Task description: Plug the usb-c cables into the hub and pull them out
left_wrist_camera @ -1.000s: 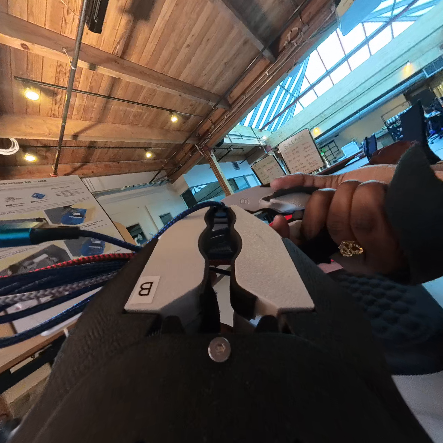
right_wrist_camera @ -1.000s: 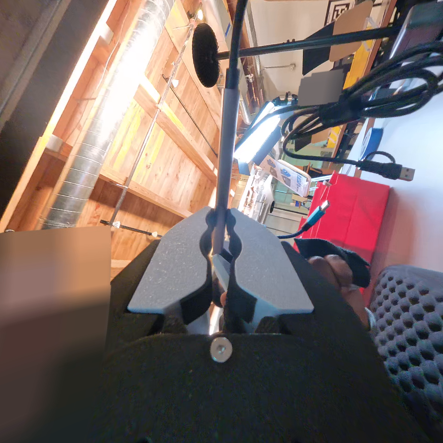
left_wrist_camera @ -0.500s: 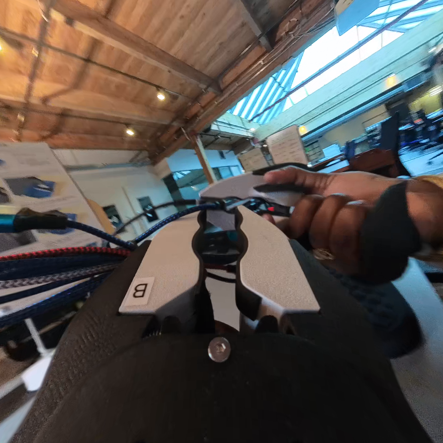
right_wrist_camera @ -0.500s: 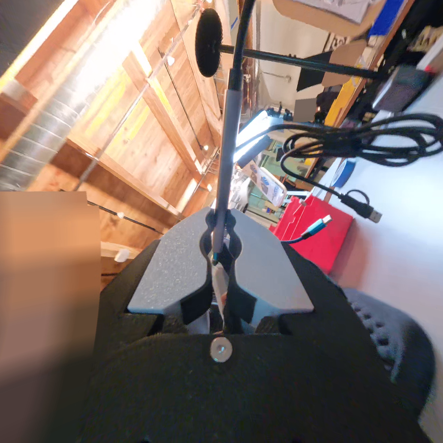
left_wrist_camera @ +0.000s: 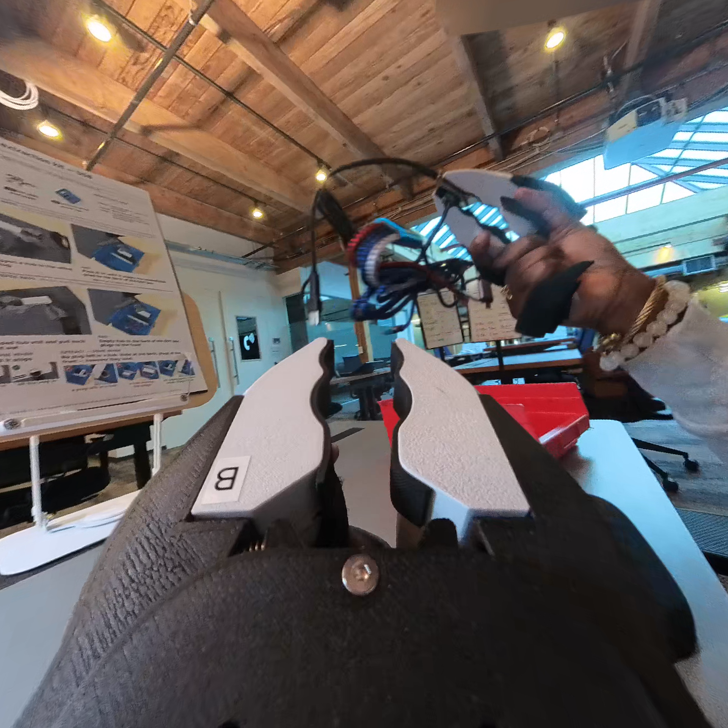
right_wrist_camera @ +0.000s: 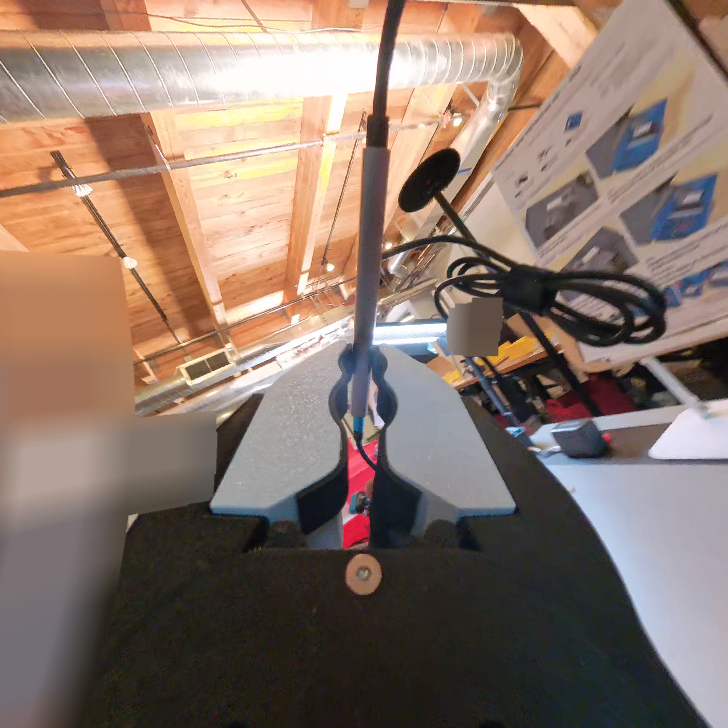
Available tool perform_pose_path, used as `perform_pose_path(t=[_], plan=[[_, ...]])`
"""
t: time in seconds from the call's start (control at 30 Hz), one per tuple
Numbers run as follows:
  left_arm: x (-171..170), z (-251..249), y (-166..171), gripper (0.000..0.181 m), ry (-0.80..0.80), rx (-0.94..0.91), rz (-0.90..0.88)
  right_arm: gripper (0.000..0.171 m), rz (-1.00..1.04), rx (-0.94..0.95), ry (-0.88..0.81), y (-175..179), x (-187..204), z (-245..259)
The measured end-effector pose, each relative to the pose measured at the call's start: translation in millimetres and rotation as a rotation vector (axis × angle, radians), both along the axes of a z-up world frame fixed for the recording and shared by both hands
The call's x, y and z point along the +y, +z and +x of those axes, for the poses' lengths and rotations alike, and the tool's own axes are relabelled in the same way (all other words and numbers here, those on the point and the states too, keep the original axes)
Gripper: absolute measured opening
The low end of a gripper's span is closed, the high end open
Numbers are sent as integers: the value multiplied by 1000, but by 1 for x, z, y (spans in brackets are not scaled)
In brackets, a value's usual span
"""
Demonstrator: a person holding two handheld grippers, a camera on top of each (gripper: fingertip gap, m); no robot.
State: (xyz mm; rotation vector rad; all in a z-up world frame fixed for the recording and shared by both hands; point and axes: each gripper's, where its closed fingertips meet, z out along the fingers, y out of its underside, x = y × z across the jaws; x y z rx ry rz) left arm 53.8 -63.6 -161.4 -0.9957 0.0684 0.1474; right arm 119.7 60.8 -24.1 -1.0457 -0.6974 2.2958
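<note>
- Our left gripper [left_wrist_camera: 360,350] is standing released, nothing between its parted jaws, pointing over the table [left_wrist_camera: 614,465] toward the red bin [left_wrist_camera: 551,405].
- Only the left view is showing our right hand [left_wrist_camera: 559,260] raising the right gripper [left_wrist_camera: 447,193] high, a blurred bundle of cables [left_wrist_camera: 394,268] dangling beneath it.
- Only the right view is showing that gripper [right_wrist_camera: 363,354] clenching the grey hub [right_wrist_camera: 368,275], edge-on and upright, a teal plug [right_wrist_camera: 357,423] at its lower end.
- A black coiled cable [right_wrist_camera: 551,299] is hanging beside the poster [right_wrist_camera: 630,138].

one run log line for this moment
left gripper: open, empty | right gripper: shut on grey hub, raised | cable bundle: hanging from hub
</note>
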Motion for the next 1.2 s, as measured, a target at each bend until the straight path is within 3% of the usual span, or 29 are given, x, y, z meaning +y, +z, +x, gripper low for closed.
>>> perform_pose_path(t=[0.2,0.4,0.57,0.67,0.87,1.07,1.2], plan=[[0,-26,-5,29,52,-144,-14,9,156,23,-213,34,48,27],[0,-43,-10,32,32,-288,-9,9,387,-40,-580,51,108,62],[0,-46,-12,32,47,-293,-15,10,605,-177,-911,44,164,93],[2,-44,-14,32,59,-273,-34,8,729,-301,-1026,23,190,103],[5,-41,-16,32,70,-242,-60,9,816,-565,-896,-45,211,99],[5,-41,-16,32,59,-252,-53,9,779,-1007,-702,-153,232,86],[4,-42,-16,32,59,-258,-51,10,662,-1108,-582,-198,236,70]])
